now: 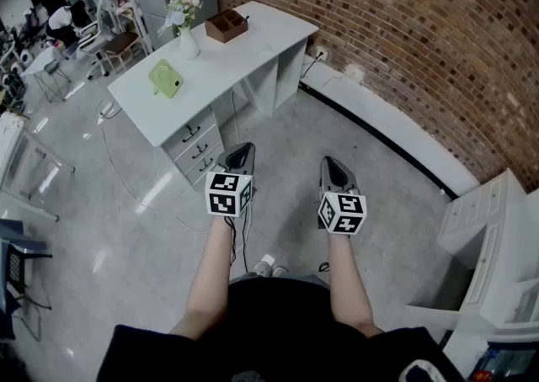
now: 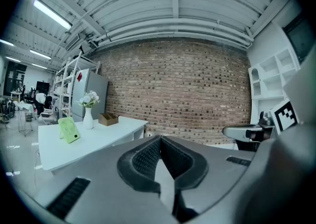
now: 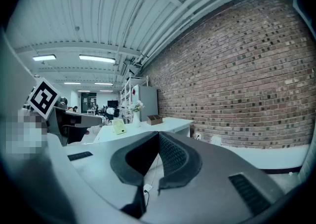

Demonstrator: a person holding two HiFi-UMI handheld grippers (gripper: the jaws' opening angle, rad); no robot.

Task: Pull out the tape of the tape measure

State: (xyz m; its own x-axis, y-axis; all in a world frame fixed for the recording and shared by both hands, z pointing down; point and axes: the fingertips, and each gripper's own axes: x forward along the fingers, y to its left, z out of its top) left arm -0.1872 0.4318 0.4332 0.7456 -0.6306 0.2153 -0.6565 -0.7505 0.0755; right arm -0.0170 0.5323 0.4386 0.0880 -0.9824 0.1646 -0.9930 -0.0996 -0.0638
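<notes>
**Head view:** You stand on open grey floor (image 1: 126, 229). The white worktop (image 1: 244, 52) is ahead with its drawers facing you, the brick wall (image 1: 404, 35) runs along your right, and a white shelf unit (image 1: 497, 237) crowds the lower right. The left gripper (image 1: 242, 150) and right gripper (image 1: 331, 163) hang side by side, short of the worktop. A green case (image 1: 166, 79), likely the tape measure though too small to be sure, stands near the worktop's left end, well apart from both.

**Left gripper view:** Your fingers (image 2: 145, 159) are pressed together. The green case (image 2: 69, 130) leans left of them, beside a flower vase (image 2: 88, 117). Only here do you see the high wall shelves at right.

**Right gripper view:** These fingers (image 3: 173, 156) are pressed together too. The case (image 3: 118, 127) sits far off, left of the tips.
</notes>
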